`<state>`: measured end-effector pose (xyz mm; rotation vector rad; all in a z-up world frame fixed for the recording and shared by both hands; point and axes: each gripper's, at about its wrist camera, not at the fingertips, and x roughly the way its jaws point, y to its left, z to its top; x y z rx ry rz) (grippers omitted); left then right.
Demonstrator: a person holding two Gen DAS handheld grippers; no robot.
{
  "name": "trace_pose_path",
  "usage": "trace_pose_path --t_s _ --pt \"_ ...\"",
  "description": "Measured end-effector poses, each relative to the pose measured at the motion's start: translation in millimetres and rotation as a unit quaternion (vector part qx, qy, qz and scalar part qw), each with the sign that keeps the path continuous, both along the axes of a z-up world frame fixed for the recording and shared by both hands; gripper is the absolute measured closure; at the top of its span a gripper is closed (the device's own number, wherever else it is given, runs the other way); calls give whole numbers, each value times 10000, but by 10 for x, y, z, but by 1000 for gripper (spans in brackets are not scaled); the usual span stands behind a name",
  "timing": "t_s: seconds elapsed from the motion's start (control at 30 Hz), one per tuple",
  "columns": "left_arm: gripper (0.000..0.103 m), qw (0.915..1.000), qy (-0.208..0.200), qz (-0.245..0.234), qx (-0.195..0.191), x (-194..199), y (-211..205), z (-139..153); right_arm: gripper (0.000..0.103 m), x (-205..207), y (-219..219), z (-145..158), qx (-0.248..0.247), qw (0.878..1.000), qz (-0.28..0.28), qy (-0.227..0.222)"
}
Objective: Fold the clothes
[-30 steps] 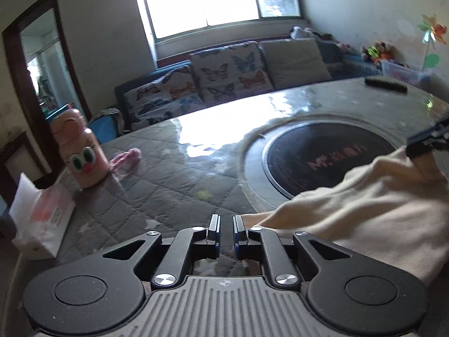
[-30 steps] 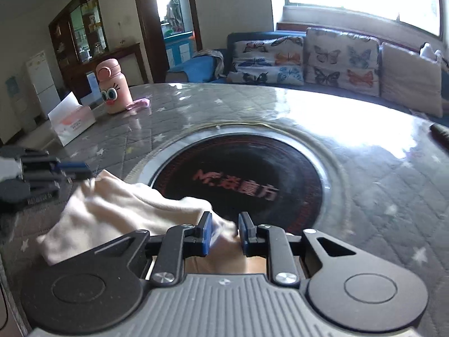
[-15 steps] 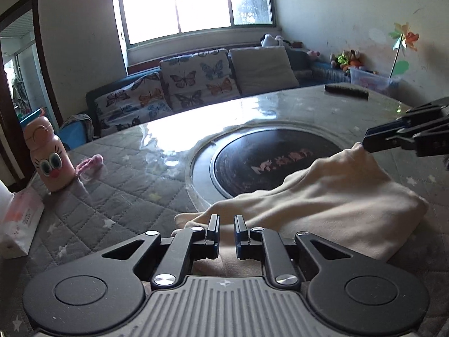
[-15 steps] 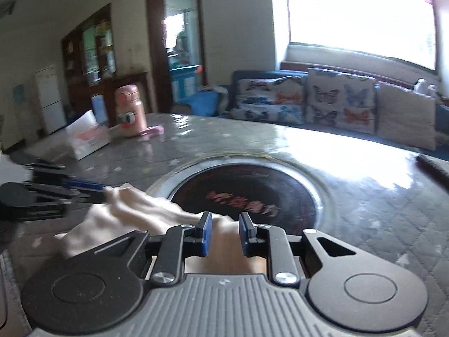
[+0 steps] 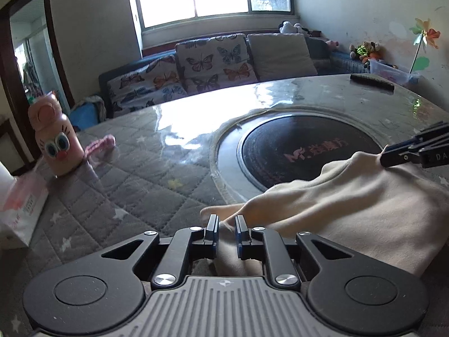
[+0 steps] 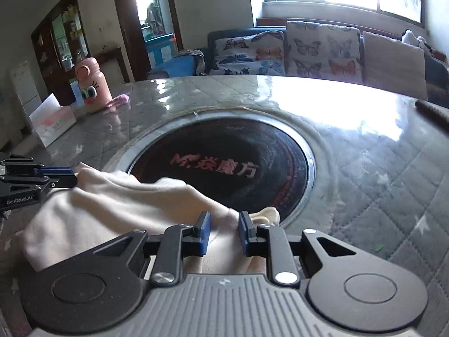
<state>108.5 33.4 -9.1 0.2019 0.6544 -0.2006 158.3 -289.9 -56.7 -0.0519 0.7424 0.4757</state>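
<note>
While my left tool (image 5: 226, 229) and right tool (image 6: 224, 230) each pinch the cream garment (image 5: 350, 202) low over the near worktop (image 5: 140, 174), uneven pulling risks cloth slipping loose and skewing the fold.

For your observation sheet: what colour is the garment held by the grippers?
Cream garment, seen best in the left wrist view.

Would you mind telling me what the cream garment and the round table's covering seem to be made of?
The cream garment looks like soft matte fleece or brushed knit: fuzzy surface, rounded folds, no sheen. The table covering appears to be grey quilted fabric with stitched diamonds and stars, probably under a clear glossy sheet, since window light reflects sharply off it.
</note>
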Motion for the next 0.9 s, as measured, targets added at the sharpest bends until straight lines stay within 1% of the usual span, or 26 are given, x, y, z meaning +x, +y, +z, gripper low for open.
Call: trace_pose_path --t_s 0.1,0.2,0.3,0.37,0.5,0.6,0.63,0.7,0.77,0.9 --pt "88 9991 -98 -374 -144 -53 -118 106 83 3 122 94 59 9994 334 -67" --pt "88 9980 -8 -626 -34 24 -270 65 83 58 317 80 27 9983 590 -23" --pt "88 9979 243 -603 8 209 -327 -64 83 155 500 7 -66 9975 707 50" --pt "87 9981 313 -532 3 305 -322 -109 83 222 556 -56 -97 9976 670 114" --pt "78 9985 271 -472 -34 340 -315 -62 81 247 585 -51 -76 9980 625 102" --pt "78 9981 191 -577 -58 294 -349 -9 76 168 588 24 -105 9974 708 -64" --pt "78 9978 178 -638 -59 286 -375 -6 76 141 595 39 -109 9970 754 -105" --pt "78 9973 212 -701 -12 316 -439 -40 75 130 642 17 -189 9962 837 -110" --pt "78 9969 264 -734 41 358 -492 -86 71 124 692 -11 -276 9953 920 -108" --pt "78 9967 318 -748 75 406 -495 -132 70 104 740 -16 -351 9942 1006 -130"
